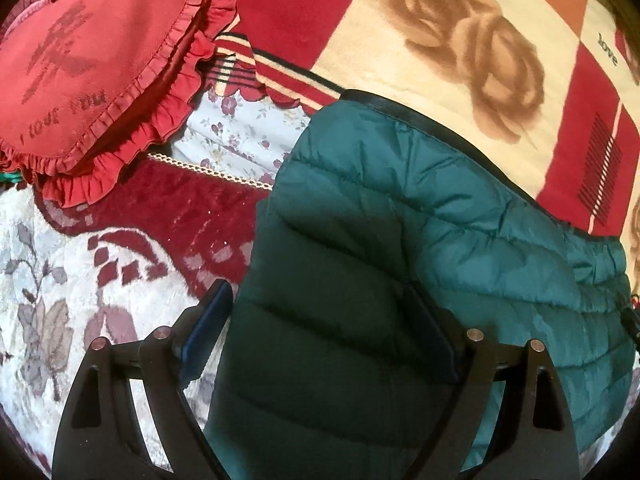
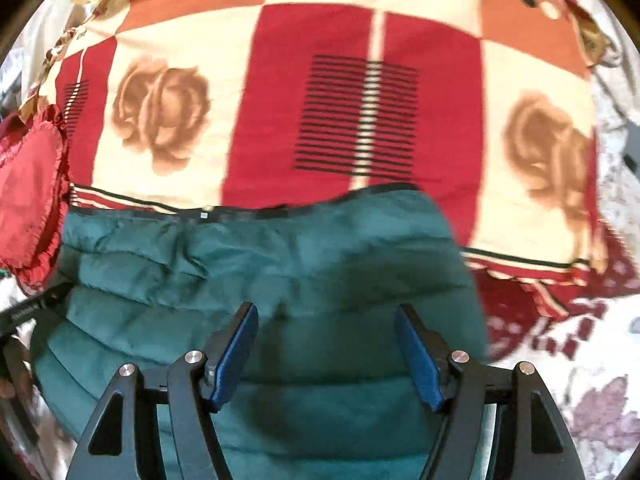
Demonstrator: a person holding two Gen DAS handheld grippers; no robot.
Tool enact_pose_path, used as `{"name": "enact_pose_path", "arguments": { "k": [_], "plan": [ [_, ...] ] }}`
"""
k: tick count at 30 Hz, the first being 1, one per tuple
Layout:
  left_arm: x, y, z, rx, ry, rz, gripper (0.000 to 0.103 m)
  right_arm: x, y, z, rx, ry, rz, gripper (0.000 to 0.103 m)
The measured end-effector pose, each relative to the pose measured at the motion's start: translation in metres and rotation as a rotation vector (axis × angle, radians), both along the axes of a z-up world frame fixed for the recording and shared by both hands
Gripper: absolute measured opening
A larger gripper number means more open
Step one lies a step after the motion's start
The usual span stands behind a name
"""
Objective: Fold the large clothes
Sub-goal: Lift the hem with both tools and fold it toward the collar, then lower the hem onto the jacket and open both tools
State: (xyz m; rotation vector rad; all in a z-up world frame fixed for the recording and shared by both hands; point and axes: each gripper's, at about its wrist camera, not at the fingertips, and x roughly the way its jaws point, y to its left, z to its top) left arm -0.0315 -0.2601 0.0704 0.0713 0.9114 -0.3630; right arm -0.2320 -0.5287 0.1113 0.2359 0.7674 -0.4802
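A dark green quilted puffer jacket (image 1: pixel 400 240) lies on the bed, with a black-trimmed edge along its far side. My left gripper (image 1: pixel 320 320) is open, its blue-padded fingers spread wide over the jacket's left part; the jacket fills the space between them. In the right wrist view the jacket (image 2: pixel 260 264) lies below the camera. My right gripper (image 2: pixel 326 348) is open above the jacket's right part, with nothing held. The left gripper's body (image 2: pixel 36 304) shows at the jacket's left edge.
A red heart-shaped ruffled cushion (image 1: pixel 88 60) lies left of the jacket, also seen in the right wrist view (image 2: pixel 28 192). A red and cream rose-print blanket (image 2: pixel 360 100) lies beyond the jacket. A floral bedcover (image 1: pixel 60 300) lies to the left.
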Motion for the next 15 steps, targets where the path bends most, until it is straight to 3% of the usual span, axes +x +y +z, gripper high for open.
{"name": "enact_pose_path", "arguments": {
  "k": [4,8,15],
  "plan": [
    [-0.004,-0.001,-0.002,0.011,-0.003,0.001,0.088,-0.012,-0.012,-0.007,0.001,0.026,-0.04,0.068],
    [-0.005,-0.003,-0.005,0.014,-0.002,-0.004,0.088,-0.006,-0.024,-0.032,0.011,0.043,-0.073,0.069],
    [0.001,-0.004,-0.012,0.003,-0.002,-0.003,0.088,-0.003,-0.048,-0.061,0.108,0.041,-0.132,0.08]
  ]
}}
